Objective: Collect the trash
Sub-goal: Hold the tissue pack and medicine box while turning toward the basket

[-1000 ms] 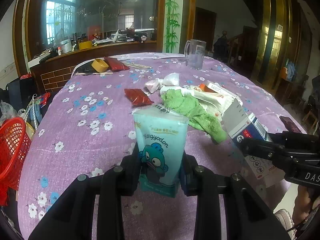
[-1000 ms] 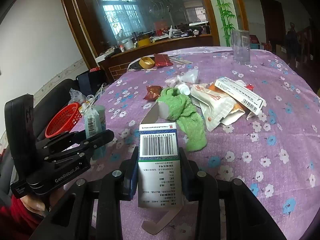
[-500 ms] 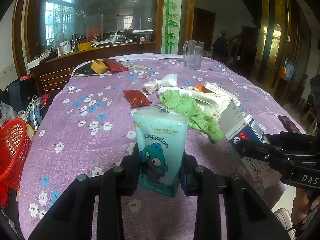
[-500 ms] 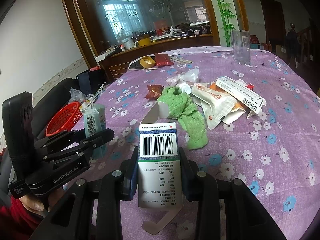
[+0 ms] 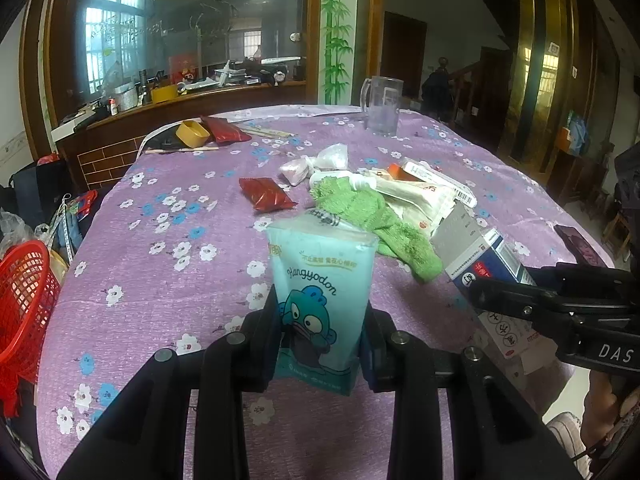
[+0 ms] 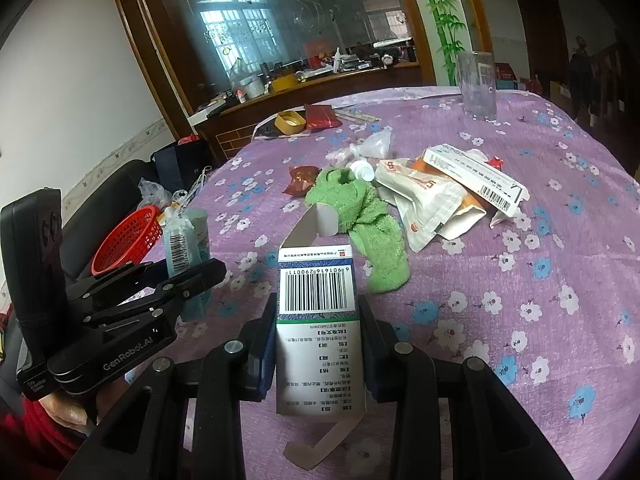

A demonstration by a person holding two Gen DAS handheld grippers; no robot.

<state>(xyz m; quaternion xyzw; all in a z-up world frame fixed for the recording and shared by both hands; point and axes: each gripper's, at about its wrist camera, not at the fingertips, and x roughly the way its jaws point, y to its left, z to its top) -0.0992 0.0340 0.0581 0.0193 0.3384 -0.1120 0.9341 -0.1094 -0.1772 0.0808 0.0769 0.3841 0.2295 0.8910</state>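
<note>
A round table (image 5: 168,272) draped in a purple cloth printed with white and blue flowers is filling both wrist views, with a mirrored wooden sideboard (image 6: 304,88) standing behind it. A red mesh basket (image 5: 24,300) is sitting just off the table's left edge, below the cloth line. Near the middle of the table, a heap of trash is lying together: a crumpled green cloth (image 6: 360,216), white and orange pouches (image 6: 424,196) and a long white carton with a barcode (image 6: 472,176) resting across them. A clear glass mug (image 5: 380,104) is standing upright at the far side, well apart from the heap.

The left hand-held gripper (image 5: 320,344) is pinching a teal tissue pack (image 5: 320,292) printed with a cartoon fish, holding it upright above the cloth, its pads pressing on both sides of the pack's lower half. The right hand-held gripper (image 6: 318,344) is clamping a flattened medicine box (image 6: 318,320), barcode face toward the camera, with one open flap hanging below the fingers and another sticking up behind. A red foil sachet (image 5: 266,198) is lying left of the green cloth, apart from it, and a yellow lid (image 5: 192,132) is resting near the far edge.
</note>
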